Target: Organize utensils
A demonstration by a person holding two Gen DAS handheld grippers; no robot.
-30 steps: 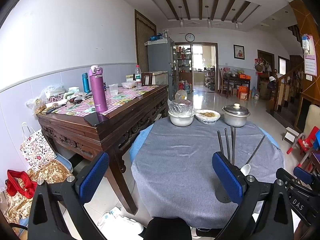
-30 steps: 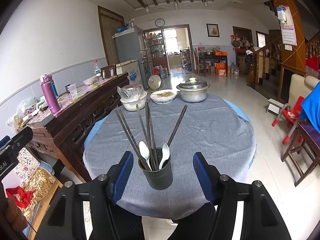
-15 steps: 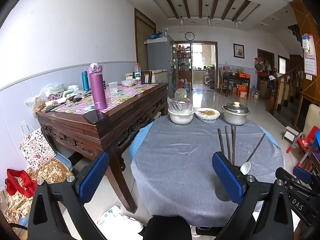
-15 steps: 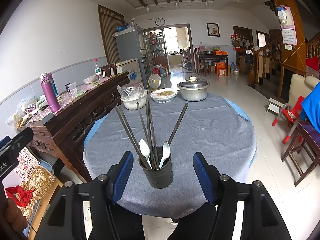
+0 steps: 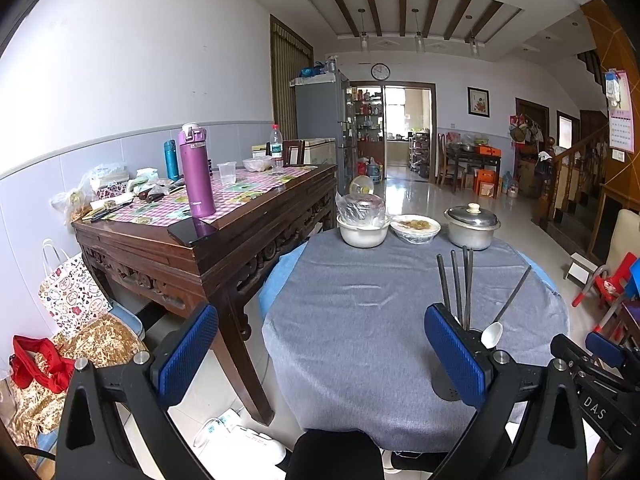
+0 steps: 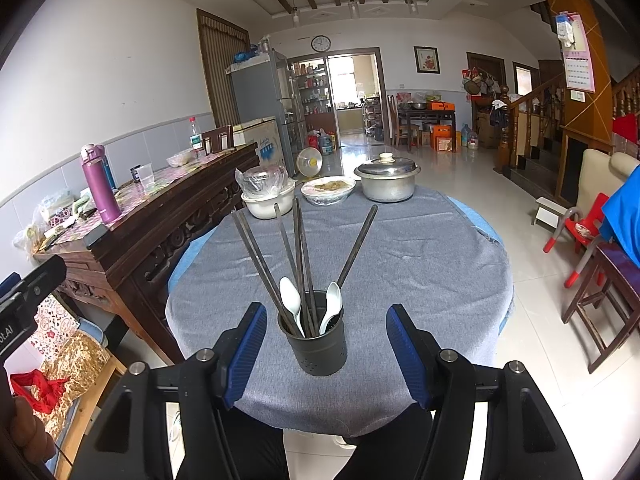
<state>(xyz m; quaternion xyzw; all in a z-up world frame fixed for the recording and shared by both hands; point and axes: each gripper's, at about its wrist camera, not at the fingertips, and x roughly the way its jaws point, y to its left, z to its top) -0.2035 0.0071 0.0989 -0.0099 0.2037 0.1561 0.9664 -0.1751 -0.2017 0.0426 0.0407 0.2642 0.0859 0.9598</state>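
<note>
A dark perforated utensil holder (image 6: 317, 344) stands near the front edge of the round table with a grey cloth (image 6: 420, 264). It holds several dark chopsticks (image 6: 298, 240) and two white spoons (image 6: 291, 300). My right gripper (image 6: 326, 354) is open and empty, its blue pads on either side of the holder, not touching it. My left gripper (image 5: 320, 352) is open and empty over the table's front left edge. In the left wrist view the holder (image 5: 474, 332) is mostly hidden behind the right finger, with chopsticks (image 5: 456, 284) and a spoon (image 5: 492, 334) showing.
At the table's far side stand a white bowl with a plastic bag (image 6: 266, 196), a covered dish of food (image 6: 328, 190) and a lidded metal pot (image 6: 387, 180). A dark wooden sideboard (image 5: 208, 236) with a purple flask (image 5: 195, 172) stands to the left. Chairs (image 6: 600, 292) stand at the right.
</note>
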